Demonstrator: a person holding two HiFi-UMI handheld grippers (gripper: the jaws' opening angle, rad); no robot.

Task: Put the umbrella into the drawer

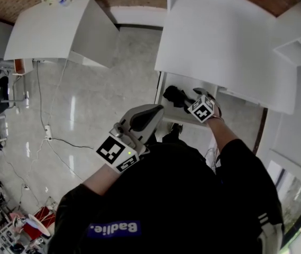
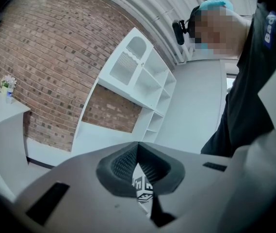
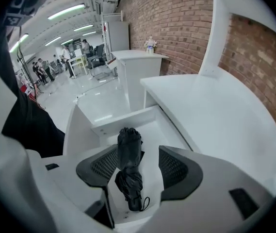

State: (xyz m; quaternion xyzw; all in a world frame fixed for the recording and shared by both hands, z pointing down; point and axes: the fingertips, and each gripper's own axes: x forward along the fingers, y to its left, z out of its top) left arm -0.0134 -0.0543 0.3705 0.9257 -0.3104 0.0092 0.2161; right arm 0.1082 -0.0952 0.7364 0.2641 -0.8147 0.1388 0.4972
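Umbrella [image 3: 128, 176] lies in drawer [image 3: 153, 129] between right gripper's [image 3: 138, 163] spread jaws, clear in its view; left gripper's [image 2: 138, 163] pressed together.

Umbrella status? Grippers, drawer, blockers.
Left gripper shut, empty. Right gripper open above the open drawer. Umbrella folded, lying in the drawer between the right jaws, unclamped. Nothing else seen in the drawer.

Black top [image 1: 192, 194], blue chest patch [image 1: 114, 228]; grey left claw [image 2: 138, 152], right claw [image 3: 138, 153]: black ribbed pads [image 3: 175, 168], checker-marked cubes [image 1: 117, 151].
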